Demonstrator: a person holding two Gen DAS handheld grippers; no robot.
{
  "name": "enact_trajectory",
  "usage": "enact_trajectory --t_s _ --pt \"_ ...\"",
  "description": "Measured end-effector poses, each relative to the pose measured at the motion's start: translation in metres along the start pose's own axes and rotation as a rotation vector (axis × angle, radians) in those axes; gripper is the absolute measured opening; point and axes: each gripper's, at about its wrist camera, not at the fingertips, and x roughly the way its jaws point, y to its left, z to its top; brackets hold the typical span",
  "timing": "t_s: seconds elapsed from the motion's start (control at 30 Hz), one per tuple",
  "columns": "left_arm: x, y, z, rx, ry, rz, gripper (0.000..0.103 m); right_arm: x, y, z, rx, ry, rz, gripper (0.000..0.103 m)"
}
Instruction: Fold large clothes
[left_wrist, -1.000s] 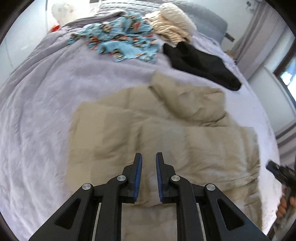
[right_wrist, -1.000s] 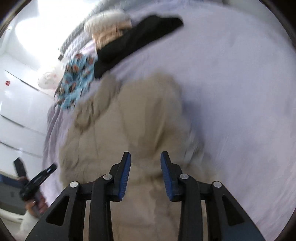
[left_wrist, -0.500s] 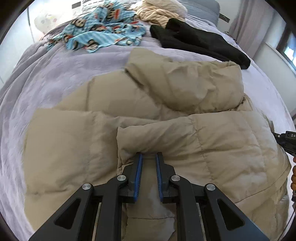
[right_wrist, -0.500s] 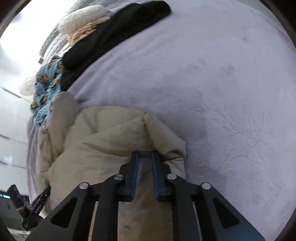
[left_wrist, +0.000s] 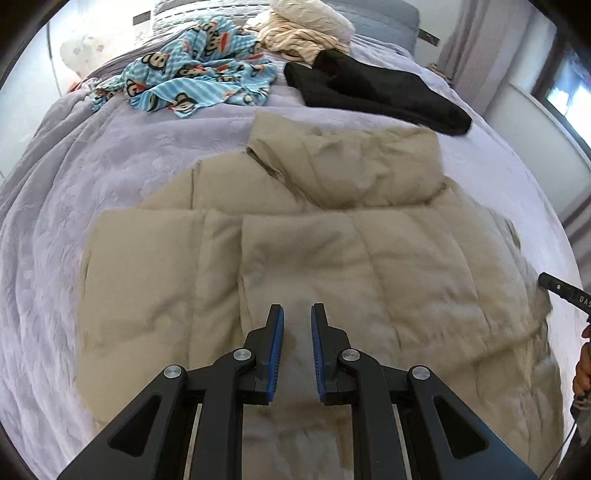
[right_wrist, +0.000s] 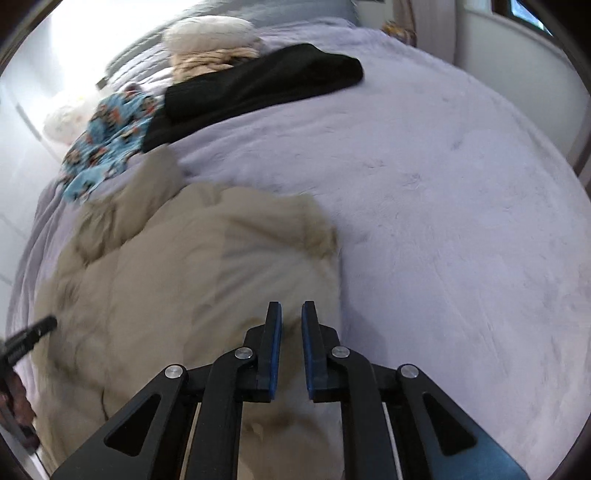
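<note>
Beige jacket (left_wrist: 332, 266) lies just beyond both tongs, long axis crosswise; your left gripper (left_wrist: 297, 314) and right gripper (right_wrist: 291, 310) hang nearly closed, empty.

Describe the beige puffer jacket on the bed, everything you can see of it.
The beige puffer jacket is a quilted, padded garment with stitched panels and a matte, slightly crinkled shell. It lies flat on the lilac bedspread, its hood spread at the far end, near the black garment. One side panel looks folded over the middle, leaving a raised edge. Its near hem runs under both grippers; whether their jaws pinch any fabric cannot be told.
</note>
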Motion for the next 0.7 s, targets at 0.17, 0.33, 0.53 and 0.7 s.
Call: enact_trajectory --t_s 0.17,0.33,0.53,0.7 --pt "0.018 -0.001 -0.029 0.022 0.055 0.044 0.017 0.010 0.005 -0.027 -0.026 0.066 0.010 0.012" --pt "0.013 -0.001 -0.036 0.010 0.062 0.055 0.017 0.024 0.001 -0.032 -0.021 0.087 0.019 0.012" --pt "-0.001 0.007 -0.039 -0.055 0.088 0.073 0.017 0.010 0.005 -0.032 -0.005 0.108 0.005 0.013" --pt "-0.014 0.004 -0.040 -0.070 0.103 0.116 0.017 -0.012 0.002 -0.038 0.056 0.136 0.030 0.013"
